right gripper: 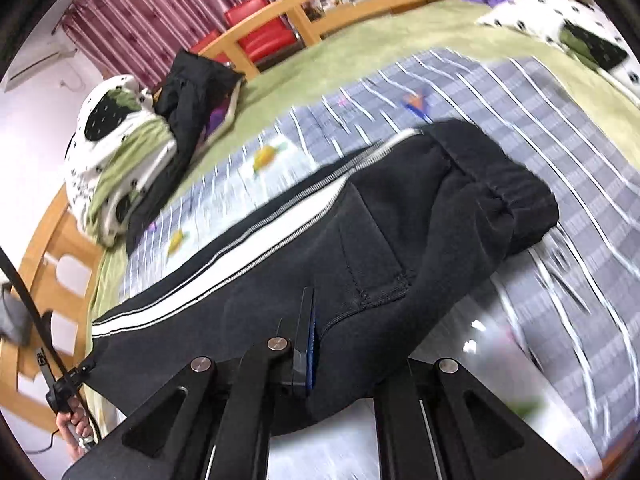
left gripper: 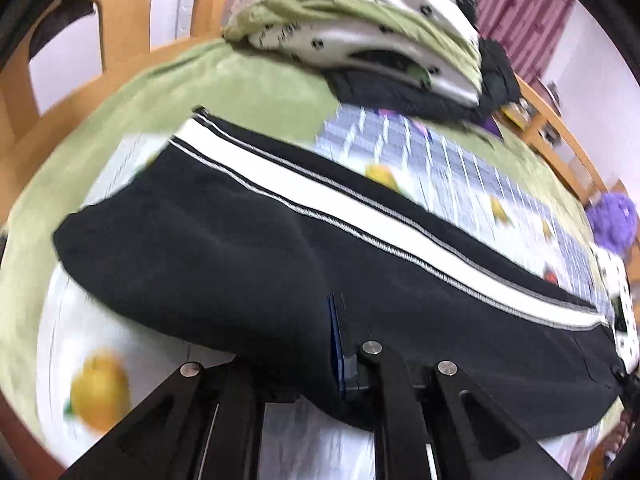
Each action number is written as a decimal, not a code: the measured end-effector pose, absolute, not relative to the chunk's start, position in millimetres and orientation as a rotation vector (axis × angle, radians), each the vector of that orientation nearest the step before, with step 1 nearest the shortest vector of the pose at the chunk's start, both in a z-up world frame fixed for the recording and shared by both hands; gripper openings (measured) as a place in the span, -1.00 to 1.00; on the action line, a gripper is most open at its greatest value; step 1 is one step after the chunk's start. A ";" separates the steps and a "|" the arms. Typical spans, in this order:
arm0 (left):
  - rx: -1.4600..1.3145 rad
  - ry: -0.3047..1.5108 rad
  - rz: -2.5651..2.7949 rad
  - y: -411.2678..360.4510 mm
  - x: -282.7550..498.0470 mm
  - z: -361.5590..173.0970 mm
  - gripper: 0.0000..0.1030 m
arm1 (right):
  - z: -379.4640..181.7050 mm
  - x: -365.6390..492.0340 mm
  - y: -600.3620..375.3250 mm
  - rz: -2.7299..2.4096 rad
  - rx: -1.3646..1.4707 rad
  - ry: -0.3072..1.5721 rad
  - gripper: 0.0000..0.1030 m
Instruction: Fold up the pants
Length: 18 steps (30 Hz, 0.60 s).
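The black pants (left gripper: 248,248) with a white side stripe (left gripper: 360,224) lie stretched across the bed. My left gripper (left gripper: 338,344) is shut on the near edge of the pants; only one blue-padded finger shows, the other is under the cloth. In the right wrist view the pants (right gripper: 400,240) show a back pocket and the elastic waistband (right gripper: 516,196) at the far right. My right gripper (right gripper: 310,340) is shut on the near edge of the pants below the pocket, with cloth draped over one finger.
The bed has a green blanket (left gripper: 248,80) and a grey striped sheet (right gripper: 540,120) with fruit prints. Folded bedding and dark clothes (left gripper: 380,40) are piled at the far side. A wooden bed rail (right gripper: 320,12) runs around. A purple plush toy (left gripper: 612,216) sits at the right.
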<state>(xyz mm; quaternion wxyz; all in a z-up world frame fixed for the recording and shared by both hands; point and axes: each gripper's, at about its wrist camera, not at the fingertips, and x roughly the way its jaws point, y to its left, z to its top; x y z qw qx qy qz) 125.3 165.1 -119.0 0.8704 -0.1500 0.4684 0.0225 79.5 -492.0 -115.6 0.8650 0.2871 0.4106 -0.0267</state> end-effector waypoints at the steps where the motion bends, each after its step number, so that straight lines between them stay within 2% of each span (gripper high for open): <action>1: -0.301 0.985 0.048 162.5 116.7 -121.3 -0.77 | -120.9 65.6 -493.3 -0.061 0.591 0.875 -0.87; 5: -0.175 1.009 0.101 144.2 92.8 -138.3 -0.70 | -162.9 27.1 -497.7 -0.073 0.611 0.937 -0.81; 7: -0.126 1.032 0.135 139.8 89.6 -145.0 -0.59 | -183.9 19.6 -498.2 -0.093 0.571 0.949 -0.61; 8: -0.116 1.044 0.152 139.1 88.0 -144.9 -0.47 | -188.0 16.1 -500.5 -0.097 0.573 0.942 -0.58; 10: -0.103 1.048 0.189 140.0 81.9 -136.8 -0.17 | -184.6 -0.3 -506.6 -0.086 0.595 0.912 -0.42; 11: -0.103 1.037 0.199 142.0 76.5 -131.3 0.06 | -175.5 -12.3 -511.8 -0.088 0.598 0.873 -0.31; 12: -0.108 1.017 0.203 145.1 69.6 -125.1 0.20 | -167.8 -21.4 -517.0 -0.096 0.588 0.835 -0.12; 13: -0.116 1.002 0.207 147.8 64.4 -121.4 0.23 | -161.3 -29.5 -523.7 -0.119 0.578 0.795 0.00; 14: -0.128 0.993 0.213 149.7 59.3 -119.2 0.24 | -157.9 -33.5 -530.6 -0.146 0.580 0.769 0.20; 18: -0.166 0.979 0.221 150.3 45.8 -115.7 0.25 | -172.2 -18.8 -568.2 -0.195 0.749 0.741 0.25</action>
